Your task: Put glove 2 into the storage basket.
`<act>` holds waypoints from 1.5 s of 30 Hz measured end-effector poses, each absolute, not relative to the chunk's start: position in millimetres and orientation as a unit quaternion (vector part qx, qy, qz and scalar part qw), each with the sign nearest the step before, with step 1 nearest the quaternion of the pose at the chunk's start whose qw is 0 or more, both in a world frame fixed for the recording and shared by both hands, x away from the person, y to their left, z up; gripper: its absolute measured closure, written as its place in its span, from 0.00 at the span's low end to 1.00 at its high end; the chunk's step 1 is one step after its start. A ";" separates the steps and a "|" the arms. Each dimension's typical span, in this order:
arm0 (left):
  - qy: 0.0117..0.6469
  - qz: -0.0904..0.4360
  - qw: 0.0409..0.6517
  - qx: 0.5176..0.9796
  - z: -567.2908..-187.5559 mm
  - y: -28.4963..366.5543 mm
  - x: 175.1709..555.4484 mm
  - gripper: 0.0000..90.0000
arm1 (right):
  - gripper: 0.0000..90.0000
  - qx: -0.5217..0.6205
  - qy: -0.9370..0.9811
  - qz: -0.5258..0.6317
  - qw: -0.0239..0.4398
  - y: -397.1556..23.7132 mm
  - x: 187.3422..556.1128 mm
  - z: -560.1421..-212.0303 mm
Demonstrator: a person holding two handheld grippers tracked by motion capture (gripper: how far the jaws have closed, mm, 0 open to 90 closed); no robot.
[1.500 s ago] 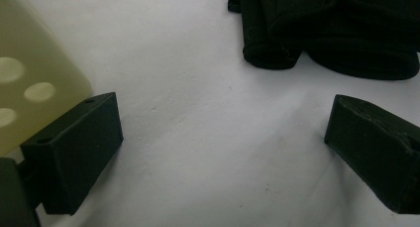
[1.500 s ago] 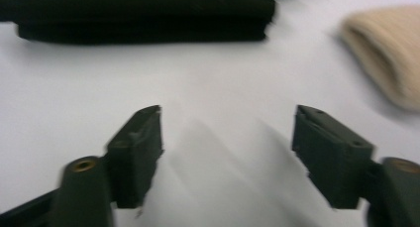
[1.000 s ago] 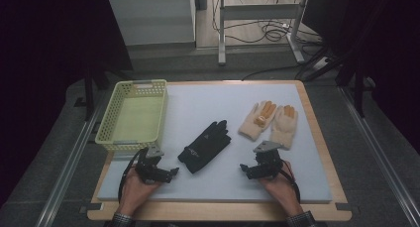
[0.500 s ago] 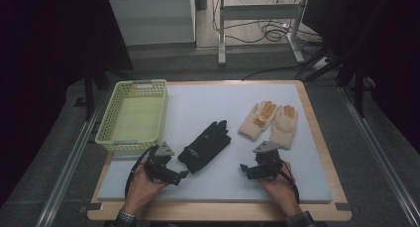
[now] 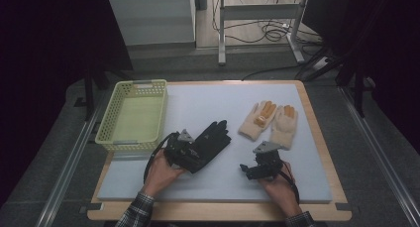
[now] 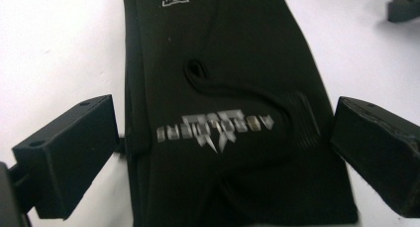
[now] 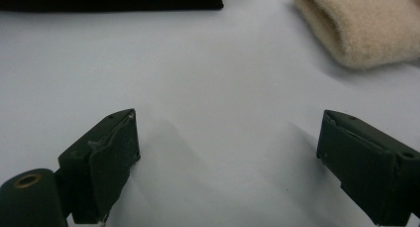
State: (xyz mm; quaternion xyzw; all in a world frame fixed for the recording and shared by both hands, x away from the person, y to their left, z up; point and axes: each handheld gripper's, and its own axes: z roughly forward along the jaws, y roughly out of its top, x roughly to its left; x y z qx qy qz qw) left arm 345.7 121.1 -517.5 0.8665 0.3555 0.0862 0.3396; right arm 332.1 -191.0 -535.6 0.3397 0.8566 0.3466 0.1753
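Left tool (image 6: 223,152) moved right, now straddling black glove (image 6: 223,88) cuff.

We see a silver logo w/ lettering on the black glove (image 6: 233,113), upside down & too blurred to read. A small triangular emblem sits near its top edge; illegible too.

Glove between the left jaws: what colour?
Black glove with silver lettering; left gripper view shows it best.
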 end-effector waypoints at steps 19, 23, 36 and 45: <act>0.355 0.099 0.282 0.886 -534.2 99.0 364.7 0.00 | 0.10 0.340 0.856 0.347 0.175 -191.0 332.1 -535.7; 0.355 0.098 0.276 0.888 -532.8 98.5 365.4 0.01 | 0.10 0.340 0.856 0.347 0.175 -191.0 332.1 -535.7; 0.369 0.104 0.279 0.881 -523.6 108.7 367.1 0.50 | 0.10 0.340 0.857 0.347 0.175 -191.0 332.0 -535.7; 0.370 0.091 0.295 0.876 -518.5 113.6 368.5 0.72 | 0.10 0.340 0.857 0.347 0.174 -191.2 332.3 -535.7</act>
